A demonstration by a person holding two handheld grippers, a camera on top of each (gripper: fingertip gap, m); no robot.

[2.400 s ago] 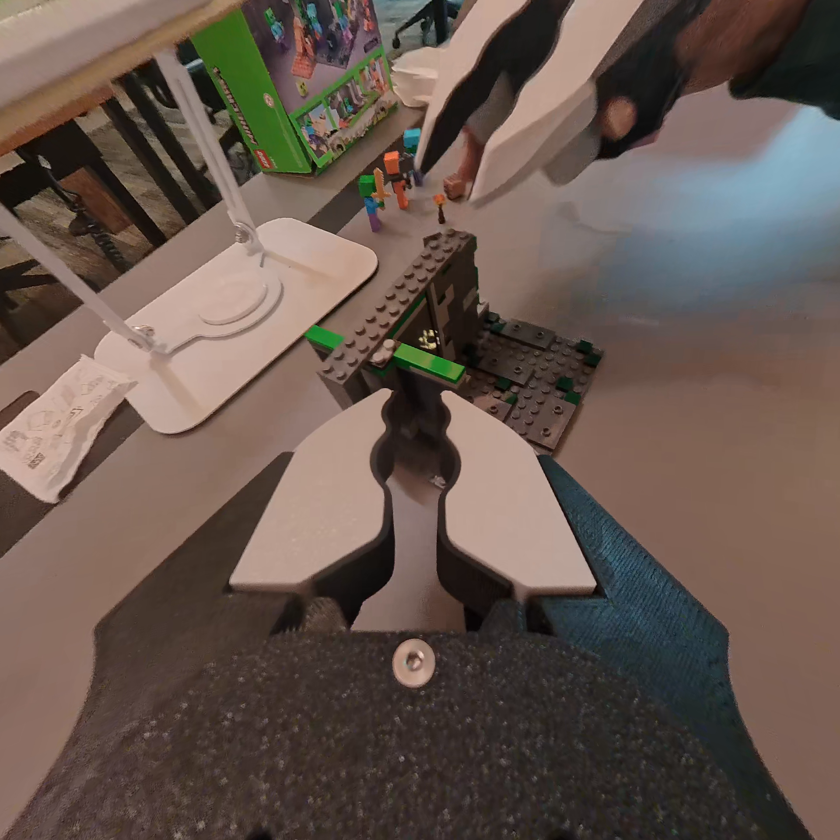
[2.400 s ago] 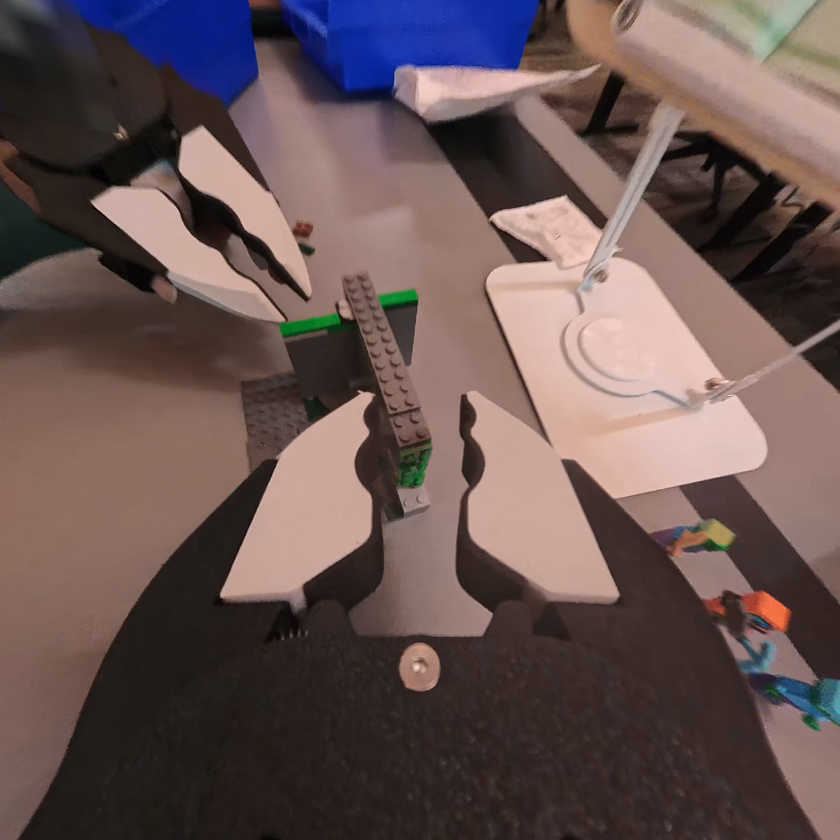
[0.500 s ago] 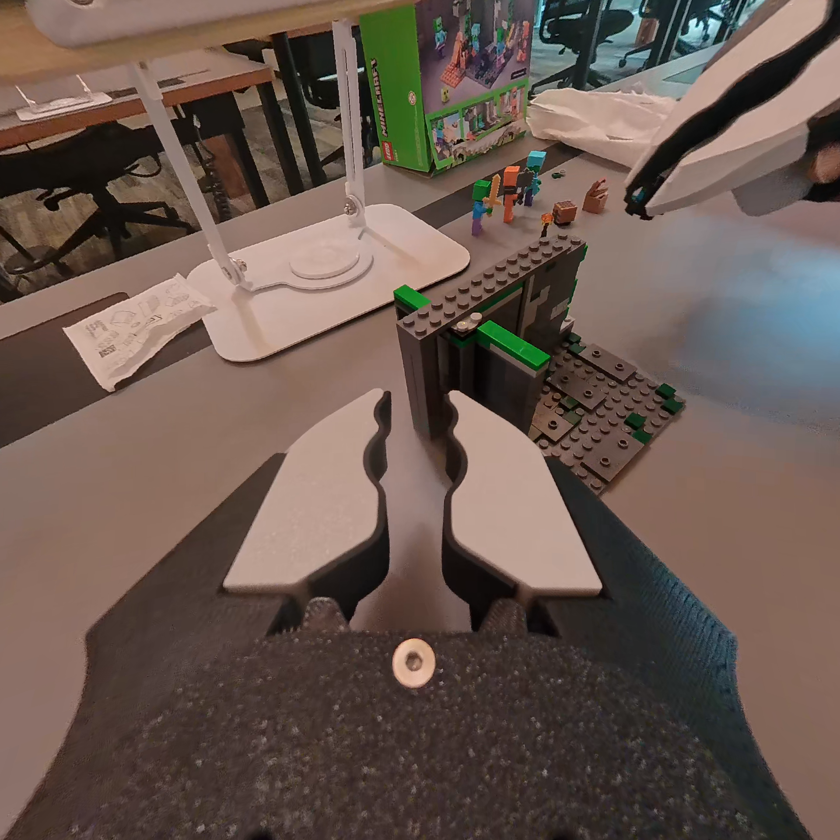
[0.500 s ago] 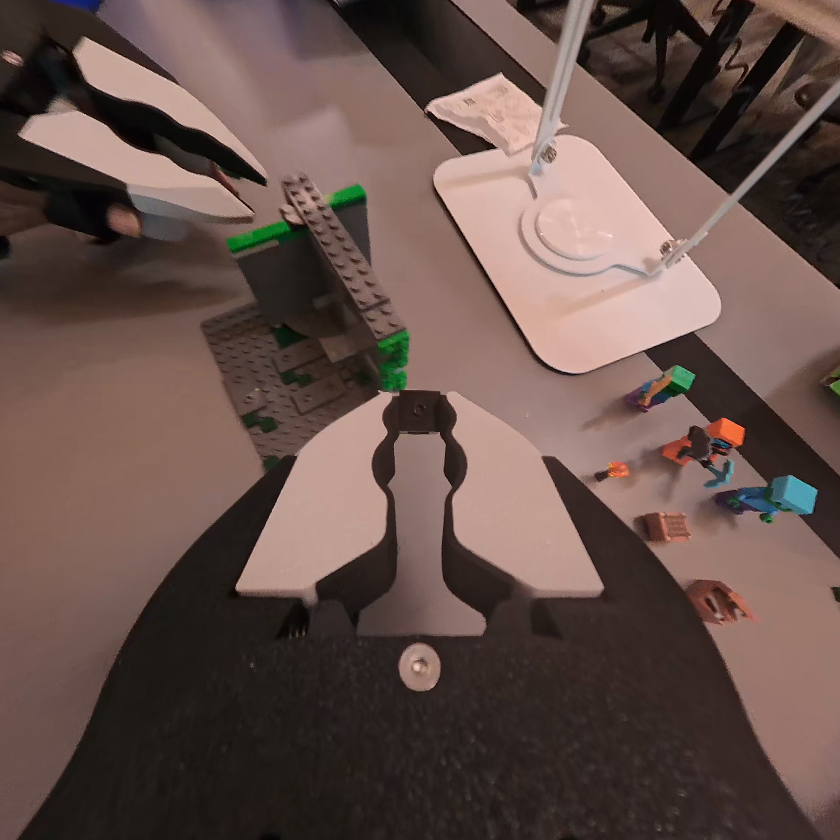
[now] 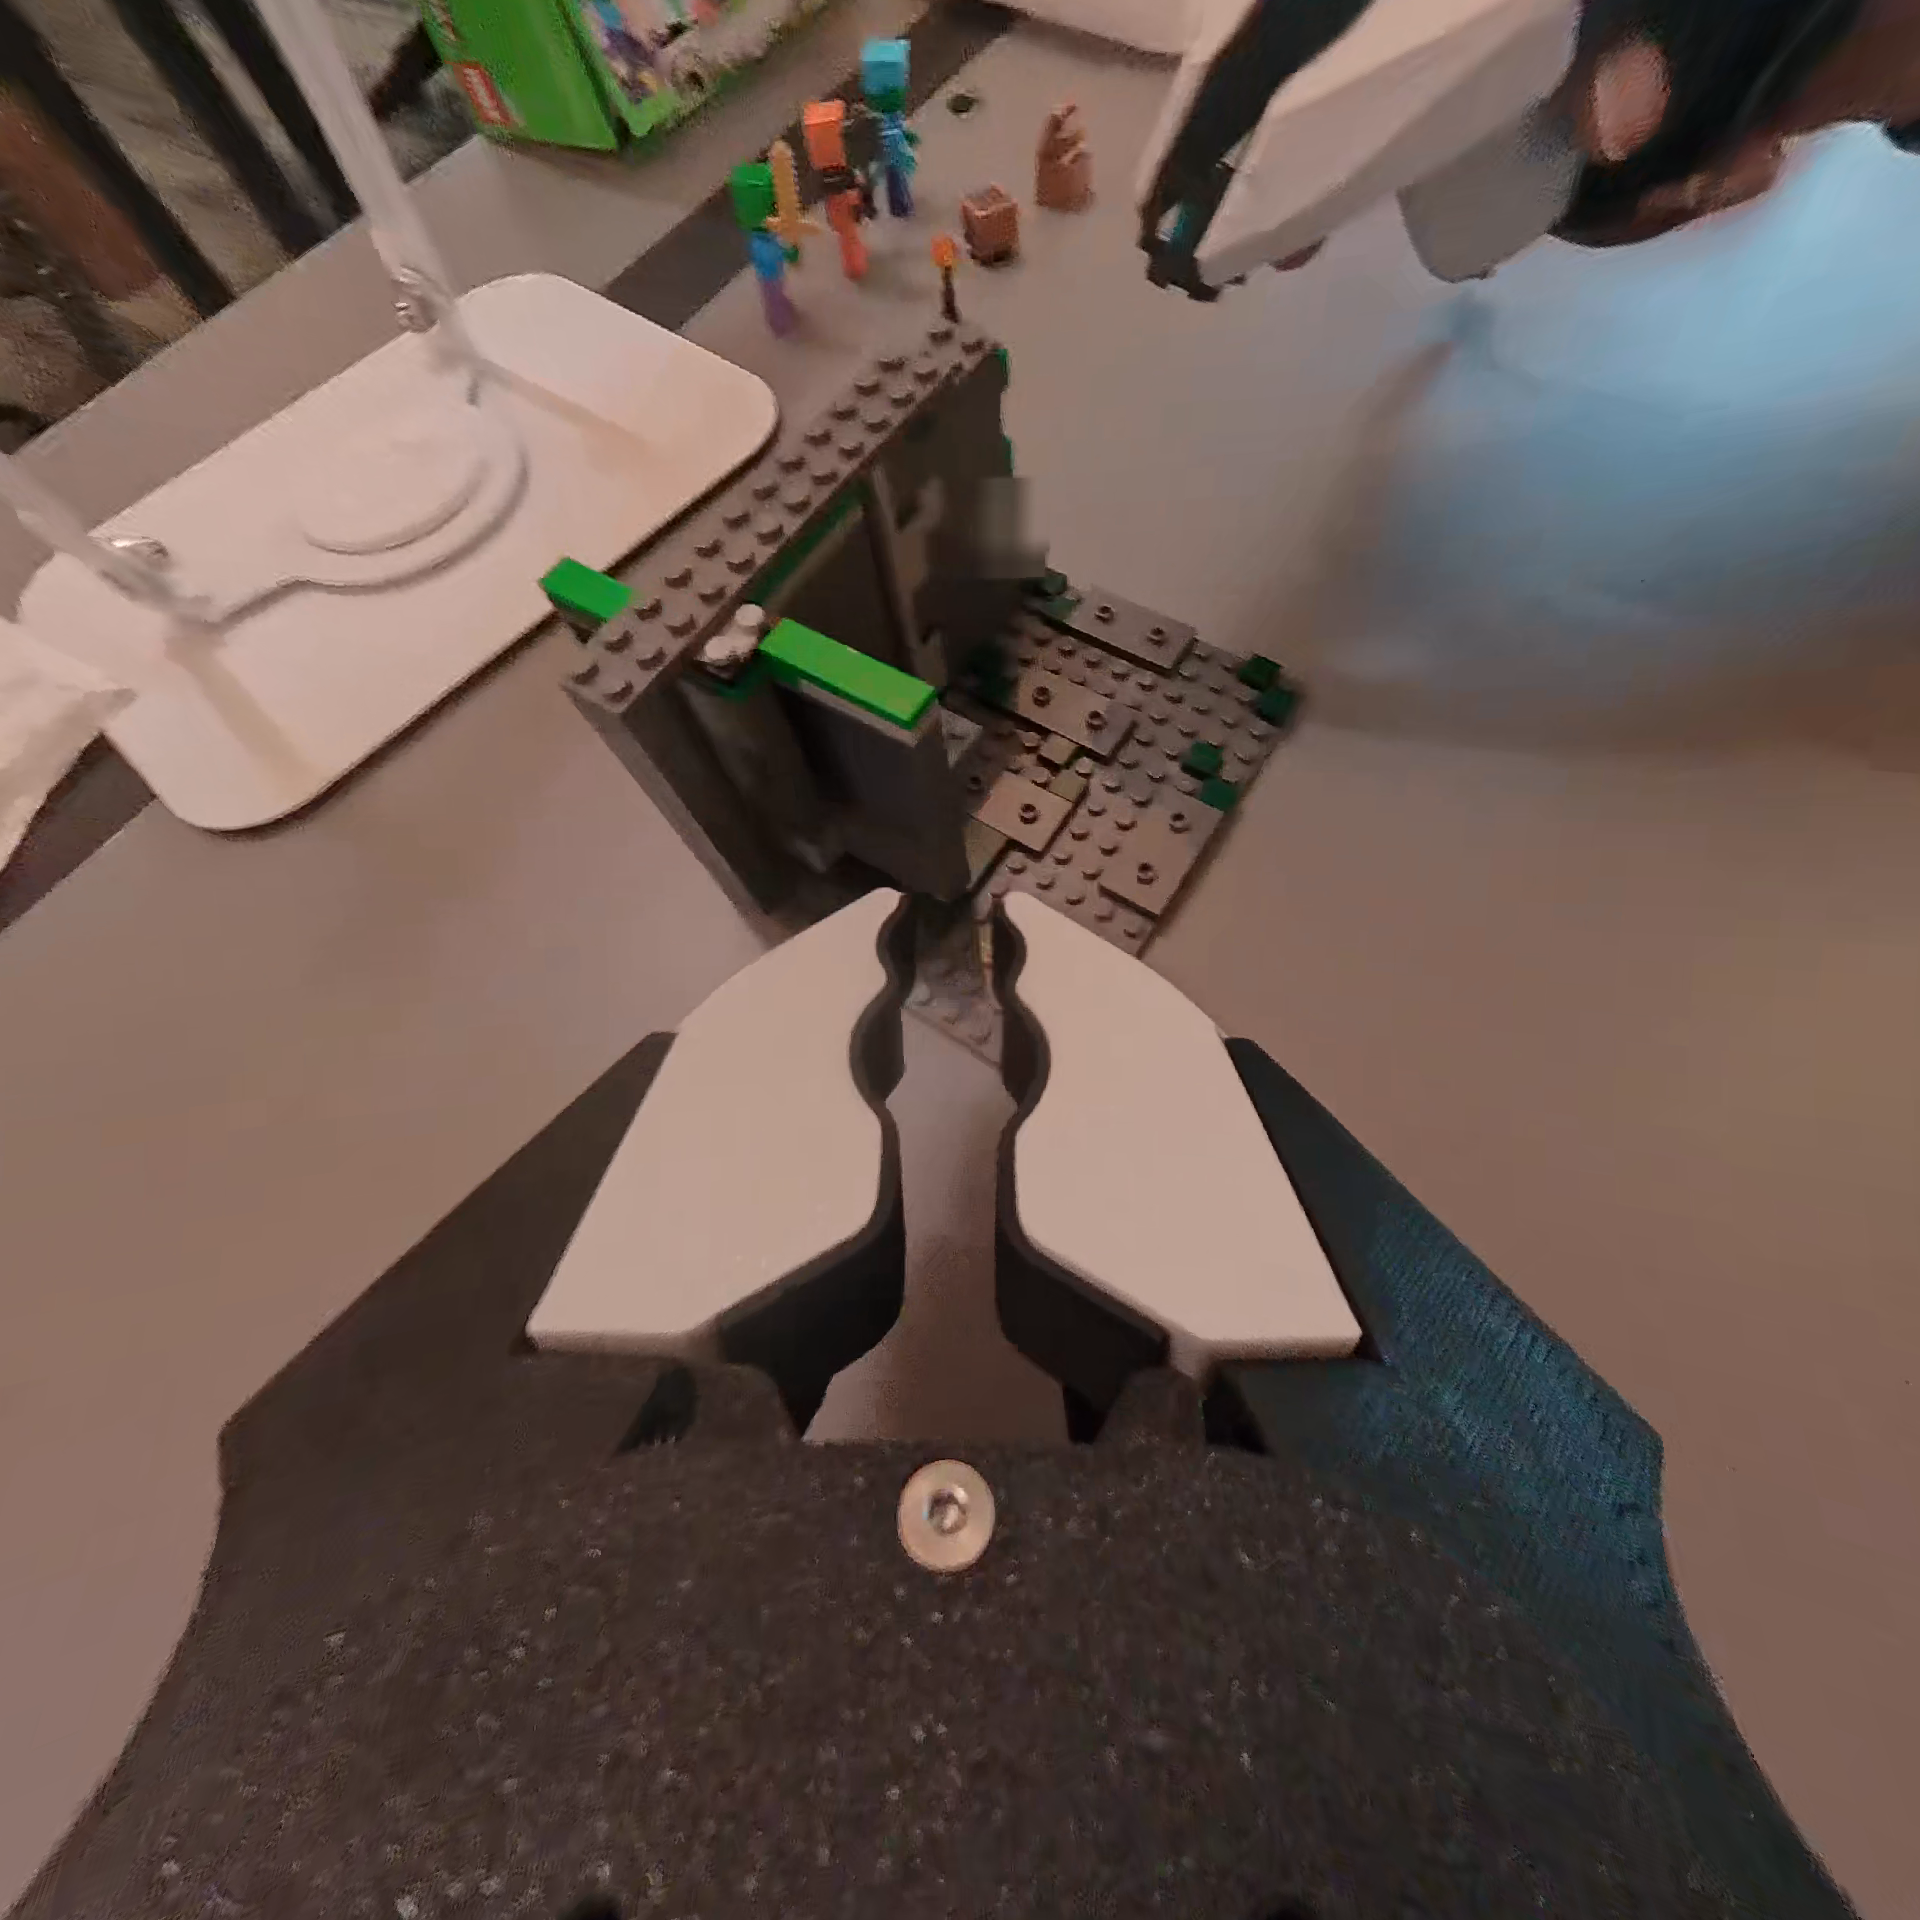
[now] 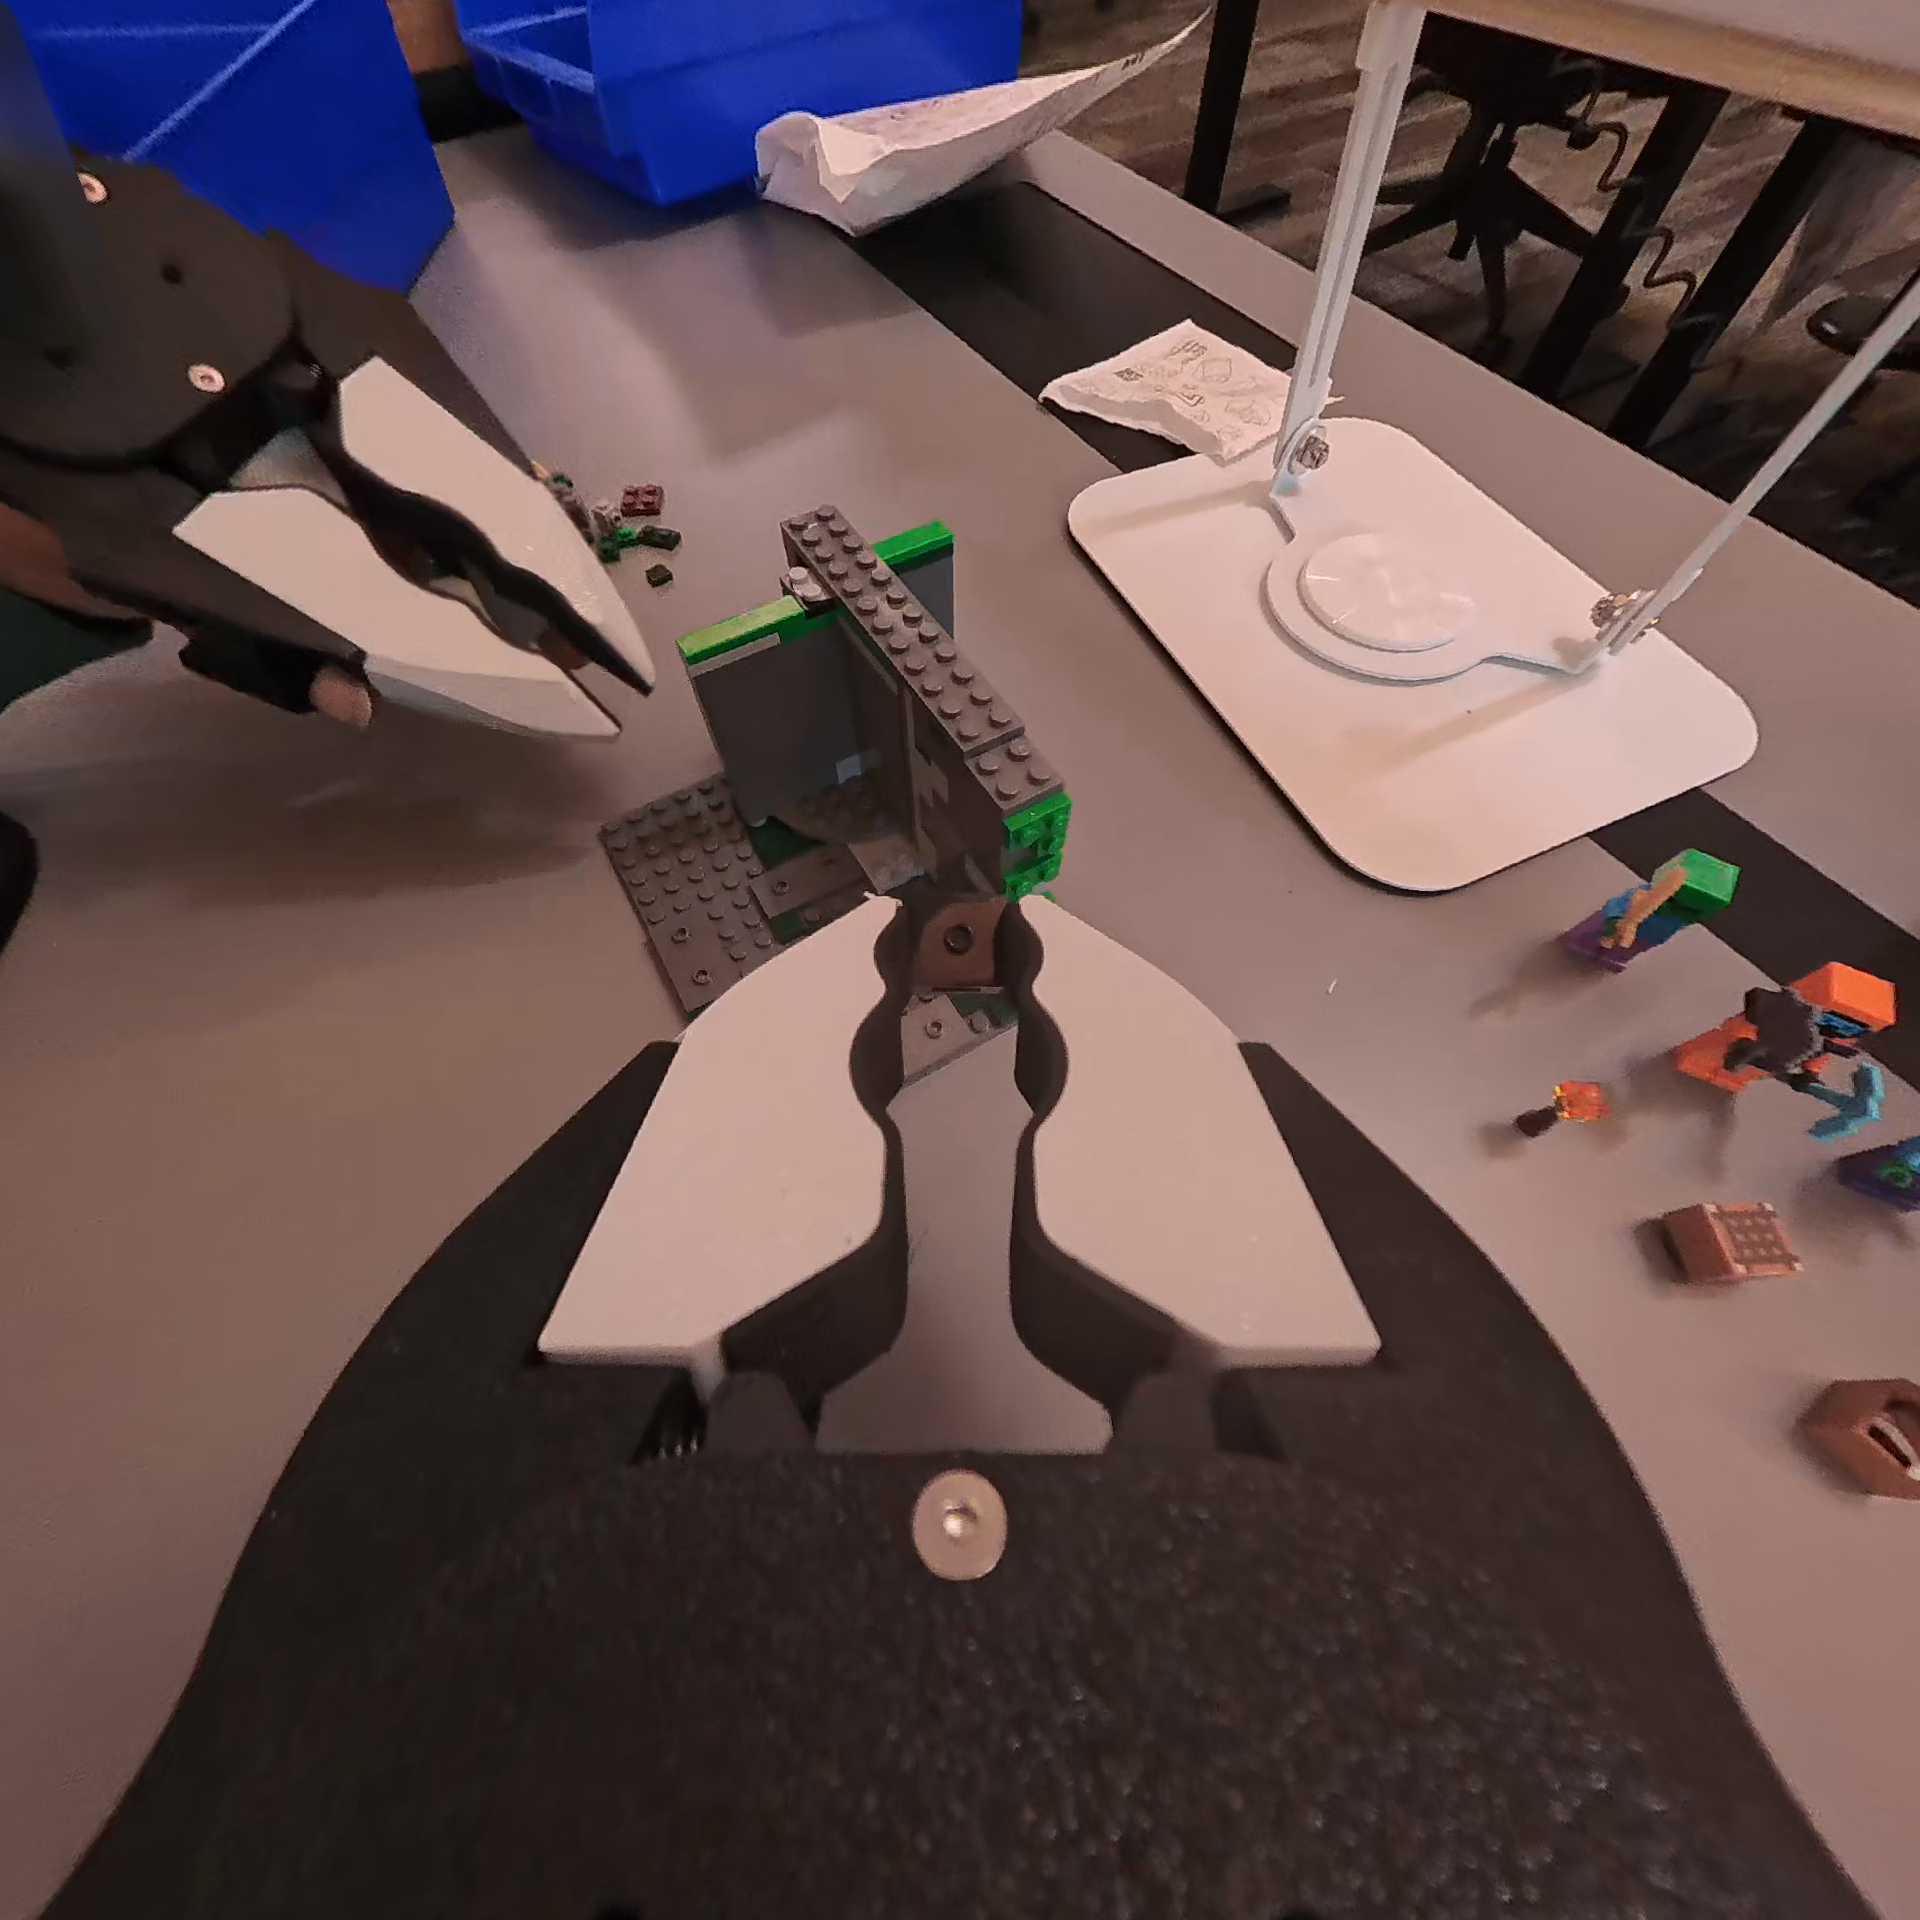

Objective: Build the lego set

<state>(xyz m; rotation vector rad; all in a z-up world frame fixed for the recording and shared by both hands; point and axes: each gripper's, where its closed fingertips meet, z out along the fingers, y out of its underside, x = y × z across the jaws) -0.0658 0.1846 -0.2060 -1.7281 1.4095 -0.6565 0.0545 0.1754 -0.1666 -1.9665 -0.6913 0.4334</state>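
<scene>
Change: the right tongs (image 6: 951, 914) now sit low in the frame just in front of the grey-and-green Lego build (image 6: 883, 727), where half a second back they hung farther off above it; the left tongs (image 5: 948, 920) have closed in on the build's near corner.
Meaning: I'd judge the small piece is about to be pressed onto the model, with the left side coming in to steady it.
Right tongs: narrowed on a small dark square tile (image 6: 954, 948) with a hole at its middle, pinched at the tips, hovering over the studded grey baseplate (image 6: 686, 883).
Left tongs: a narrow gap, nothing held; the tips straddle the baseplate's near corner at the foot of the wall, but I can't tell if they touch.
Build: centre of both views, upright on the grey worktop (image 6: 312, 1039), a long studded plate (image 5: 800, 499) across its top.
Nearby: minifigures (image 6: 1652, 904) at the right edge, white lamp base (image 6: 1403, 644) upper right.
</scene>
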